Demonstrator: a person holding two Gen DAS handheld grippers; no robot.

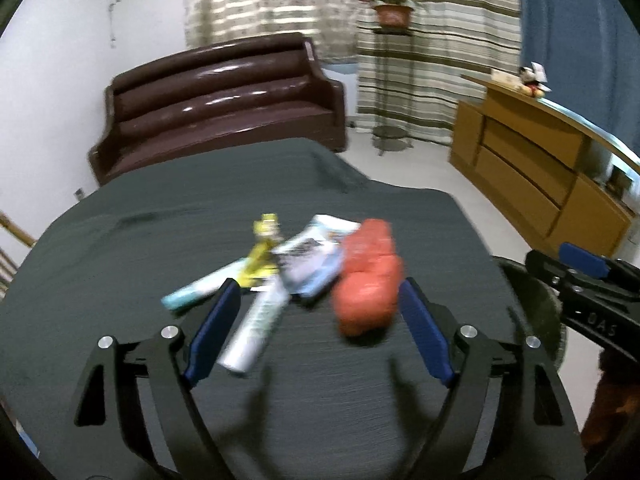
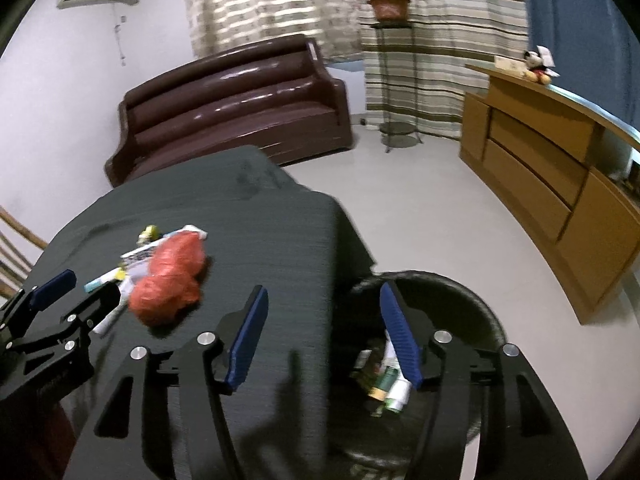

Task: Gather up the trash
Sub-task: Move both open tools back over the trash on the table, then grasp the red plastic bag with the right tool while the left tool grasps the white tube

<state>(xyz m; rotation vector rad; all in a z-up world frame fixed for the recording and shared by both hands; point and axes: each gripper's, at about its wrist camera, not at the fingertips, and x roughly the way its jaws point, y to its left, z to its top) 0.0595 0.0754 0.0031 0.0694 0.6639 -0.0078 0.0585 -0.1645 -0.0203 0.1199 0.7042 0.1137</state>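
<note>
While the dark grey tabletop fills most of both views, the trash sits in a loose heap toward its middle. At the left of that heap lies a pale teal-and-white tube, and just beside it a white tube angles toward the camera, its near end between the spread fingers of the left gripper. Behind these two a yellow wrapper lies crumpled, touching a flat white-and-blue packet to its right. Further right, a crumpled red plastic bag rests against the packet, close to the inner face of the left gripper's right finger. That gripper has its jaws wide apart and holds nothing; its blue pads flank the near edge of the heap, though blur hides whether they touch anything. In the right wrist view the same red bag lies left of centre, well apart from the right gripper, which is also spread wide and empty. It straddles the tabletop's right edge, with one finger over the cloth and the other over a black round bin standing on the floor beside the table. Inside the bin lie several discarded tubes and wrappers.
</note>
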